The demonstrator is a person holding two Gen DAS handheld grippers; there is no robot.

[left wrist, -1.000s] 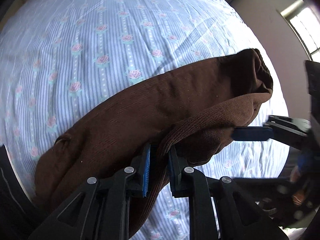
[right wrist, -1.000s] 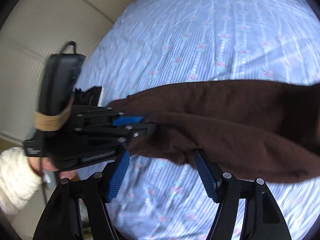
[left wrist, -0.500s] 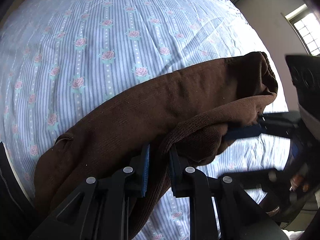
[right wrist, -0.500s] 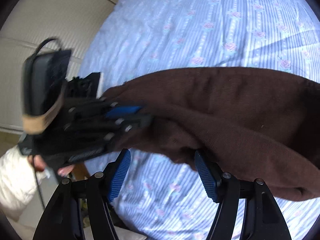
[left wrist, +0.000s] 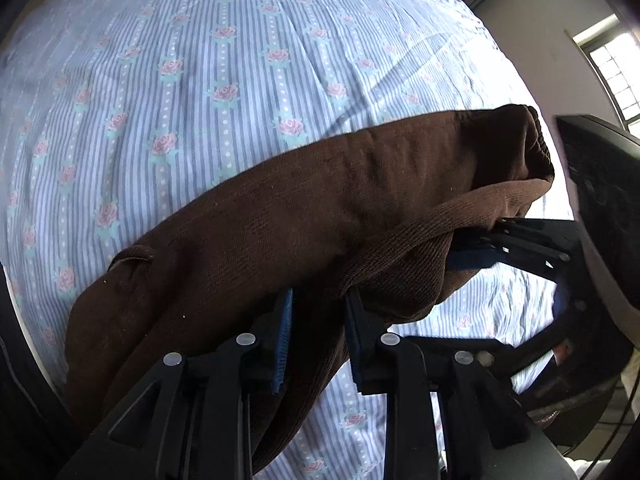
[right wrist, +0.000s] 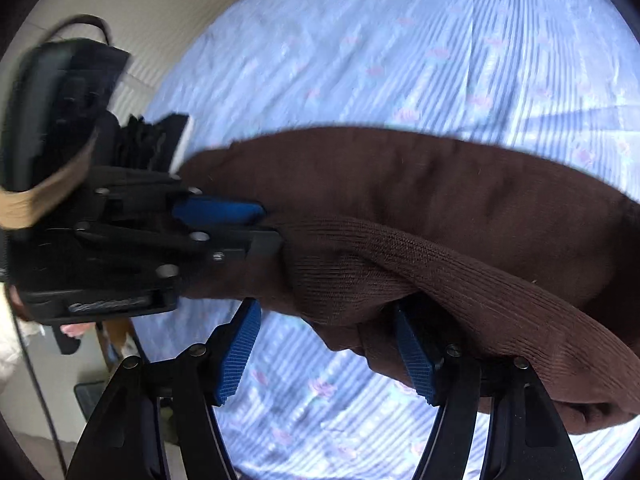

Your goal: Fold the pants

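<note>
over the striped rose-print bedsheet (left wrist: 208,80), brown knit pants (left wrist: 320,208) hang bunched in the air, held off the bed.

left gripper (left wrist: 318,320): clamped on a ribbed fold of the pants at 6 o'clock of its view; fabric fills the gap betw. the pads.

right gripper (right wrist: 324,344): jaws spread wide, blue pads apart; cloth drapes over the right-side finger at 5 o'clock but nothing is pinched. it sits just beside the left gripper, which shows at 9 o'clock in the right wrist view.

progress, judged: early. pants are doubled over loosely, elastic waistband (left wrist: 536,140) at 2 o'clock in the left view, no flat crease, nothing laid down yet. remaining: second hold w/ the right gripper, spread, lay flat, fold.

edges/room: bed edge runs at 4–5 o'clock in the left view, w/ wall and window (left wrist: 616,76) beyond at 2 o'clock; pale wall (right wrist: 132,20) at 10–11 o'clock in the right view. open sheet lies from 9 to 1 o'clock, ample for laying out. right view is motion-blurred.
</note>
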